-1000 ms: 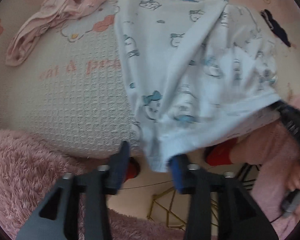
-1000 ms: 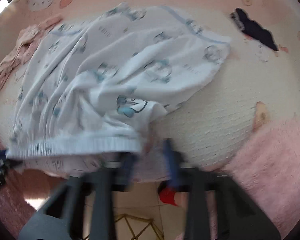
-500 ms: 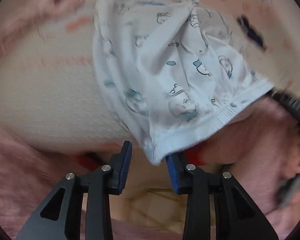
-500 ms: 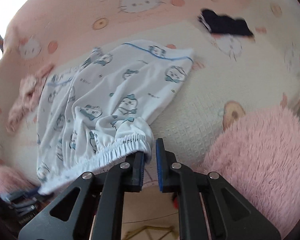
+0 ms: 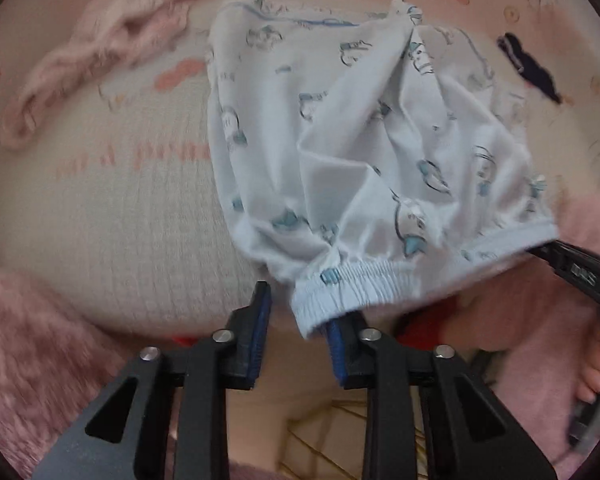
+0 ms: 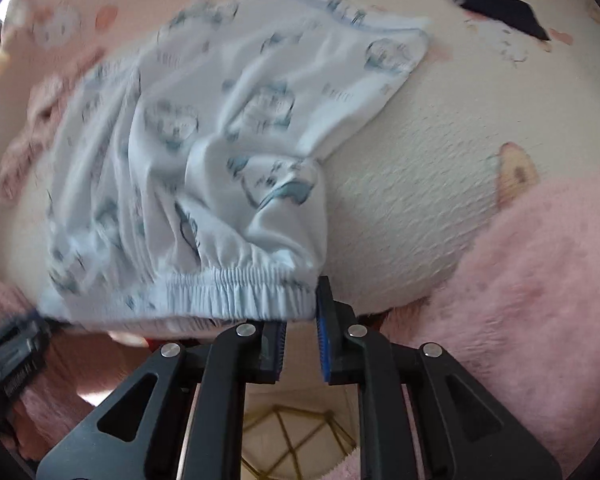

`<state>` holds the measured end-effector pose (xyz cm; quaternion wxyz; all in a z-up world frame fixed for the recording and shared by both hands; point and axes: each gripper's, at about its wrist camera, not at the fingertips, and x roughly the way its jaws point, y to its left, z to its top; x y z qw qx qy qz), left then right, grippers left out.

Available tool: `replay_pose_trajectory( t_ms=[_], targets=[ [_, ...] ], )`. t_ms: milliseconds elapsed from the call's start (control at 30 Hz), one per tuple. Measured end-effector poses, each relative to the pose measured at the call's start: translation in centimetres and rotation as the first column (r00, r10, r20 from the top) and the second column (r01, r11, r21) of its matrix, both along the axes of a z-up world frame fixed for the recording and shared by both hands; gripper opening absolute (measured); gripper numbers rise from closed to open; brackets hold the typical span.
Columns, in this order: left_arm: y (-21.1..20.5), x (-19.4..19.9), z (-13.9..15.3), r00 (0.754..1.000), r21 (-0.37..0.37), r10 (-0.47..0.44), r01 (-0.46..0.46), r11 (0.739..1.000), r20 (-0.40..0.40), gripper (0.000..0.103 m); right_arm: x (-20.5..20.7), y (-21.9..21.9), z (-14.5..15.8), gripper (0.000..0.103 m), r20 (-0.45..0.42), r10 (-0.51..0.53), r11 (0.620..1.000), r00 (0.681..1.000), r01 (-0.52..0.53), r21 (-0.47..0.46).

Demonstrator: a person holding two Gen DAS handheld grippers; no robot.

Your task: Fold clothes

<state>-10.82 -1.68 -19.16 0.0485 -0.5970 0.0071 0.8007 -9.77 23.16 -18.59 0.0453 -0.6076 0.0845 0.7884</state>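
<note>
Light blue cartoon-print shorts lie on the cream bed cover, their elastic waistband toward me. My left gripper is open; the waistband's left end hangs over its right finger, not pinched. In the right wrist view the shorts fill the left half. My right gripper is open, jaws a narrow gap apart, with the waistband's right end resting just above its tips.
A crumpled pink garment lies at the far left and a small dark garment at the far right, also seen in the right wrist view. Fluffy pink sleeves flank the bed edge. Floor shows below.
Both grippers moved with the waistband, spreading it along the bed's near edge. The right gripper's jaws have parted slightly and the band now sits above them.
</note>
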Motion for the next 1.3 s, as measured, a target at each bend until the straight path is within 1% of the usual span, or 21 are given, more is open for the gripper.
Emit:
replay_pose_trajectory(
  t_ms=[67,133,200,267,300,367,467,567,633,667,733,833,900,933,967,1033,1133,1167,1200,1233,1300],
  targets=[
    [-0.2,0.0,1.3,0.999,0.018,0.020,-0.019,1.000,-0.047,0.006,0.3,-0.7,1.0,0.004,-0.033,0.034,0.999,0.999,-0.033,0.022],
    [-0.9,1.0,4.9,0.991,0.065,0.019,-0.011,0.998,-0.135,0.006,0.7,-0.7,3.4,0.003,-0.099,0.040,0.998,0.994,-0.035,0.048],
    [-1.4,1.3,9.5,0.977,0.115,0.011,0.014,0.993,-0.214,0.006,0.8,-0.4,6.9,0.003,-0.183,0.045,0.996,0.982,-0.030,0.081],
    [-1.2,0.4,14.5,0.954,0.147,-0.004,0.050,0.988,-0.298,0.006,0.3,-0.5,12.0,0.003,-0.280,0.082,0.993,0.956,-0.054,0.106],
    [-1.0,0.1,17.2,0.937,0.152,-0.017,0.074,0.986,-0.348,0.006,0.0,-0.7,15.0,0.003,-0.333,0.097,0.992,0.938,-0.062,0.114],
    [-1.1,0.1,23.1,0.884,0.140,-0.040,0.118,0.983,-0.466,0.006,-0.7,-0.8,21.0,0.004,-0.442,0.122,0.989,0.889,-0.072,0.128],
    [-2.1,-0.2,30.4,0.816,0.162,-0.039,0.161,0.974,-0.576,0.006,0.1,-0.6,29.9,0.004,-0.597,0.141,0.988,0.790,-0.071,0.140],
    [-2.4,0.5,34.9,0.770,0.145,-0.065,0.202,0.969,-0.635,0.006,1.4,-0.9,36.7,0.004,-0.698,0.159,0.986,0.698,-0.073,0.152],
    [-2.3,0.7,37.5,0.741,0.127,-0.087,0.228,0.965,-0.666,0.006,1.8,-1.0,39.4,0.004,-0.735,0.168,0.985,0.657,-0.077,0.156],
    [-2.2,0.5,38.1,0.736,0.121,-0.094,0.233,0.965,-0.670,0.006,1.7,-1.1,40.4,0.004,-0.746,0.174,0.984,0.643,-0.076,0.163],
    [-2.1,-1.6,37.8,0.754,0.097,-0.109,0.223,0.970,-0.648,0.006,1.1,-1.5,40.9,0.004,-0.744,0.189,0.979,0.641,-0.064,0.193],
    [-2.4,-6.9,35.4,0.827,0.115,-0.101,0.196,0.974,-0.554,0.006,-2.7,-1.6,38.5,0.004,-0.682,0.208,0.972,0.701,-0.072,0.222],
    [-2.9,-10.3,34.4,0.857,0.135,-0.082,0.174,0.975,-0.509,0.006,-6.4,-0.8,36.5,0.004,-0.625,0.185,0.980,0.759,-0.094,0.177],
    [-3.1,-11.7,34.7,0.860,0.140,-0.072,0.164,0.977,-0.505,0.006,-7.8,-0.2,36.4,0.004,-0.615,0.169,0.984,0.770,-0.096,0.150],
    [-3.0,-12.2,35.8,0.848,0.141,-0.071,0.169,0.976,-0.526,0.006,-8.6,0.3,37.0,0.004,-0.623,0.159,0.986,0.766,-0.097,0.132],
    [-2.6,-11.8,38.9,0.799,0.135,-0.078,0.196,0.971,-0.597,0.006,-8.6,0.2,39.6,0.004,-0.676,0.153,0.987,0.721,-0.082,0.135],
    [-2.1,-9.4,42.9,0.718,0.108,-0.082,0.216,0.970,-0.691,0.006,-6.4,0.2,43.8,0.004,-0.785,0.137,0.988,0.604,-0.028,0.151],
    [-2.1,-8.8,43.1,0.706,0.102,-0.082,0.214,0.971,-0.703,0.006,-5.7,0.2,44.2,0.004,-0.806,0.124,0.990,0.579,-0.013,0.143],
    [-2.0,-8.3,42.9,0.700,0.096,-0.084,0.214,0.972,-0.709,0.006,-4.9,0.1,44.6,0.004,-0.825,0.112,0.991,0.554,0.002,0.135],
    [-1.9,-8.0,41.8,0.708,0.090,-0.090,0.212,0.973,-0.700,0.006,-4.2,0.0,44.6,0.004,-0.839,0.100,0.992,0.535,0.016,0.128],
    [-1.6,-7.5,38.5,0.737,0.076,-0.105,0.208,0.975,-0.667,0.006,-2.7,-0.7,42.5,0.004,-0.843,0.087,0.991,0.531,0.038,0.125]
  ],
)
